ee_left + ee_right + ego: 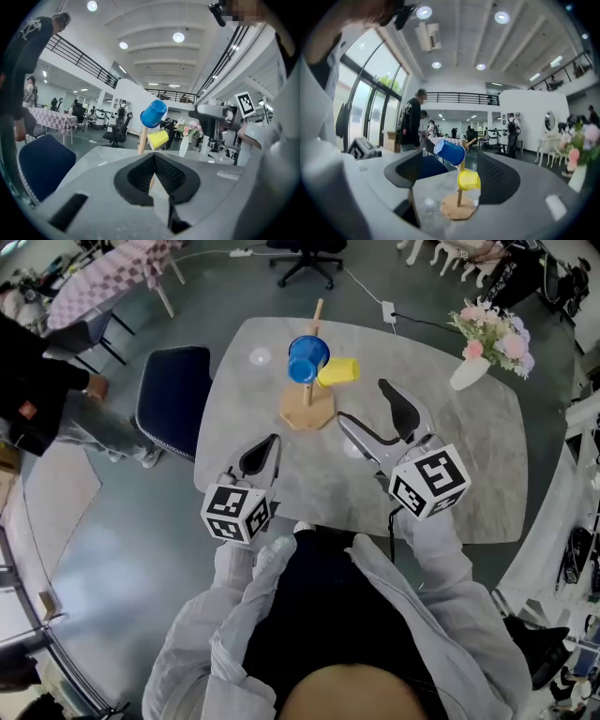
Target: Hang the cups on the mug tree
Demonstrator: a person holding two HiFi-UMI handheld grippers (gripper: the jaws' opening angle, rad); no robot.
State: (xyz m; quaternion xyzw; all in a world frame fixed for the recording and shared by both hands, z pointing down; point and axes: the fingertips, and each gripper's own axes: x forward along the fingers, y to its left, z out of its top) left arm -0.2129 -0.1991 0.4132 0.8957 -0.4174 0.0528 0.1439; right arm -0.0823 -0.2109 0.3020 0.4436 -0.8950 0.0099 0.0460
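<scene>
1. Table (469,474): grey with rounded corners, directly in front of you.

2. Mug tree (307,411): wooden, with a slim post on an eight-sided base. It stood upright on the far half of the table, ahead of both your tools.

3. Blue cup (307,357): it hung high on the tree, tilted, on a peg near the top of the post.

4. Yellow cup (337,372): it hung lower on the tree, just beside and below the blue cup. It lay roughly sideways, to the right of the post as you saw it.

5. Left tongs (275,440): you held them over the near left part of the table, pointing towards the tree and well short of it. Their jaws met at the tips with nothing between them.

6. Right tongs (364,401): you held them over the table to the right of the tree's base, near it but not touching. Their jaws stood wide apart and gripped nothing. The tree and both cups showed beyond the gap.

7. Marker cubes: one on the left tool (236,514) and one on the right (429,482), each close to your sleeves.

8. Vase (469,371): white, holding pink flowers (497,334). It stood at the table's far right corner, well apart from the tree.

9. Chair (173,395): dark blue, set against the table's left edge.

10. Person (37,390): in dark clothes, standing on the floor beyond the chair.
</scene>
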